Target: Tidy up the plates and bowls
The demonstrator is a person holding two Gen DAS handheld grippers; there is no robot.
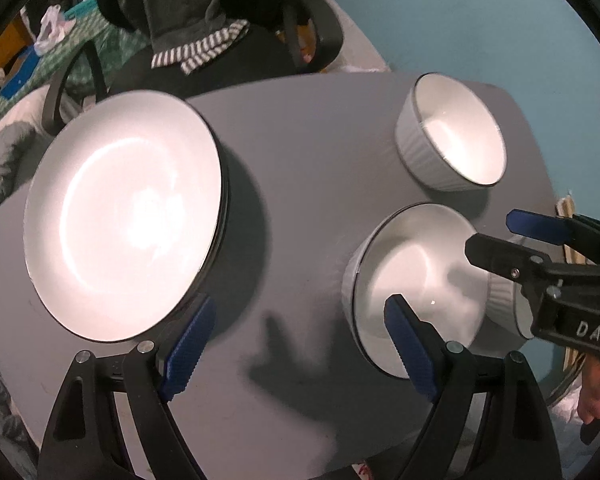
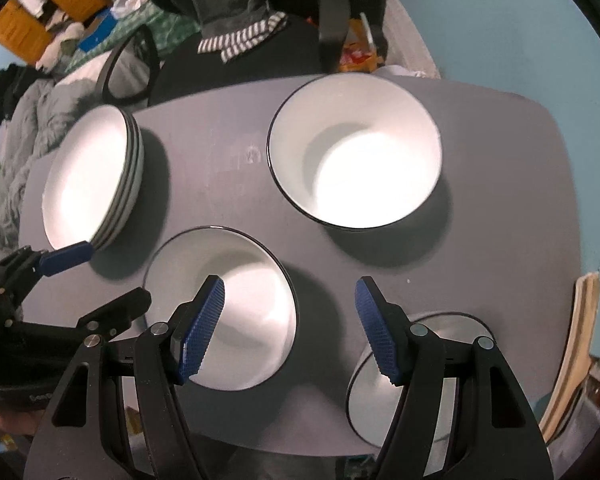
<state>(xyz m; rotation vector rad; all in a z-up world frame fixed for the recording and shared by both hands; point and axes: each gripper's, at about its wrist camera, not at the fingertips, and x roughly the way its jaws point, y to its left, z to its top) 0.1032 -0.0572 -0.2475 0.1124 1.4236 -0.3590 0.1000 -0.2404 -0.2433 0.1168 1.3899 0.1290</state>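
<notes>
Both tongs stood open and empty, pointing steeply down over the grey table (image 2: 228,148). The right gripper (image 2: 290,328) hung over the near bowl (image 2: 236,308), one pad inside its rim and the other past it. The left gripper (image 1: 300,348) sat between that bowl and the plate stack (image 1: 124,216), a touch nearer the plates.

Overhead light glares off white plates (image 1: 124,216); fisheye edges bend, darken.
</notes>
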